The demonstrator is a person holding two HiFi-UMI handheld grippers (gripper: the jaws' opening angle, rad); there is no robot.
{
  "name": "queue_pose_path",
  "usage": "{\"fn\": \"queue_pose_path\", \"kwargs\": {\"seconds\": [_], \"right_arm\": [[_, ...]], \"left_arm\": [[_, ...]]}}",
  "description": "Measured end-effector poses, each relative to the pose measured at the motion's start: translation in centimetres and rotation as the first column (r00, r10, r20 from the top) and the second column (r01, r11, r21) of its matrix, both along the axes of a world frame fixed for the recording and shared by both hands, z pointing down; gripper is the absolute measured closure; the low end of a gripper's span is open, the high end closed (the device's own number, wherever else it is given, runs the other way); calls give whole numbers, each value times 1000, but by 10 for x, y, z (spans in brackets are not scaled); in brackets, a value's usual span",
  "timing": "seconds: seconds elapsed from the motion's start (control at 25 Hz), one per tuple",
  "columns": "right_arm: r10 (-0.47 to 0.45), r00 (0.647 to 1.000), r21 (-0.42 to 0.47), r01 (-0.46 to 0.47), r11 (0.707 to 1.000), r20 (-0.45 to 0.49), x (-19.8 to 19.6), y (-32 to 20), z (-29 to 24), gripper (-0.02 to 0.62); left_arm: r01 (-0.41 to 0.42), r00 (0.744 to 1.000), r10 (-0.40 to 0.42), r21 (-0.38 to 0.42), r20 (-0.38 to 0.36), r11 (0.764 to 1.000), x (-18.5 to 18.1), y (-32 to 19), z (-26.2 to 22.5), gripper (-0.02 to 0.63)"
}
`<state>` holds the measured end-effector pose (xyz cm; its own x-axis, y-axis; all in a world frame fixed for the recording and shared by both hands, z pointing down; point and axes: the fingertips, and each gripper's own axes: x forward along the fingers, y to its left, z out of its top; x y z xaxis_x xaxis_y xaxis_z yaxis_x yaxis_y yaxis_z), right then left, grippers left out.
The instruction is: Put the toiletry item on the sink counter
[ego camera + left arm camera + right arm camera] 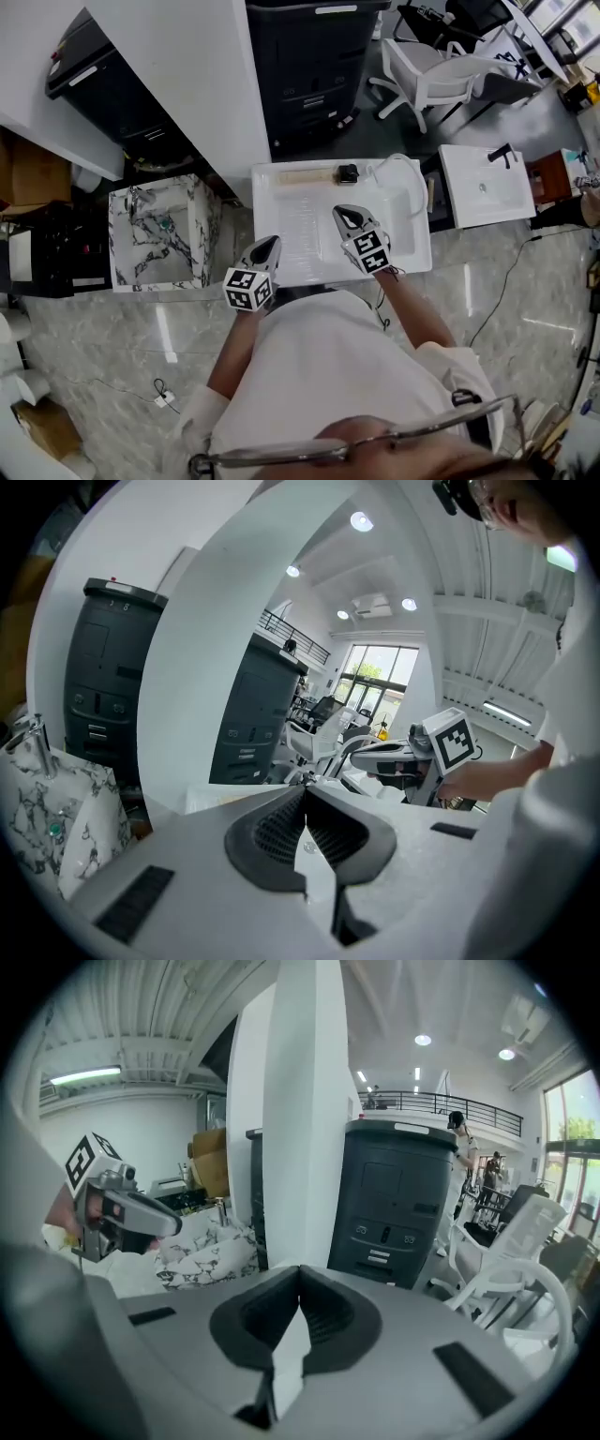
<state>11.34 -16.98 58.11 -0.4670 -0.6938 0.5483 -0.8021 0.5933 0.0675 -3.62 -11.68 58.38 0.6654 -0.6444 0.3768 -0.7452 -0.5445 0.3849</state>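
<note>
In the head view a white sink counter (298,251) lies just in front of me. At its back edge rest a long tan item (305,175) and a small black item (348,172). My left gripper (269,247) hovers over the counter's front left corner, jaws shut and empty. My right gripper (348,217) is held over the middle of the counter, also shut with nothing in it. In the left gripper view the left gripper (306,785) has its pads pressed together. The right gripper view shows the right gripper (300,1267) the same way. Both point well above the counter.
A marbled sink unit (159,234) stands to the left. A black cabinet (314,56) stands behind the counter, beside a white pillar. A second white basin (485,185) and white chairs (441,70) are to the right. Cables lie on the floor.
</note>
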Motion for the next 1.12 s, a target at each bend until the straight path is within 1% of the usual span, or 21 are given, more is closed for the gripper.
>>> {"fn": "queue_pose_path", "kwargs": {"seconds": [0.28,0.6,0.96,1.12], "right_arm": [[47,994,24,-49,998,95,-1,25,-25,589],[41,995,58,-47,997,94,-4,37,-36,589],[69,992,84,-77,993,102,5,32,-46,590],[82,991,88,-92,992,107,10,33,-49,590]], "left_arm": [[-26,999,27,52,-24,998,3,3,-27,601],[-52,998,54,105,-13,993,3,-1,-41,601],[-77,997,79,156,-9,985,6,-11,-53,601],[-78,997,80,164,-9,983,8,-12,-56,601]]}}
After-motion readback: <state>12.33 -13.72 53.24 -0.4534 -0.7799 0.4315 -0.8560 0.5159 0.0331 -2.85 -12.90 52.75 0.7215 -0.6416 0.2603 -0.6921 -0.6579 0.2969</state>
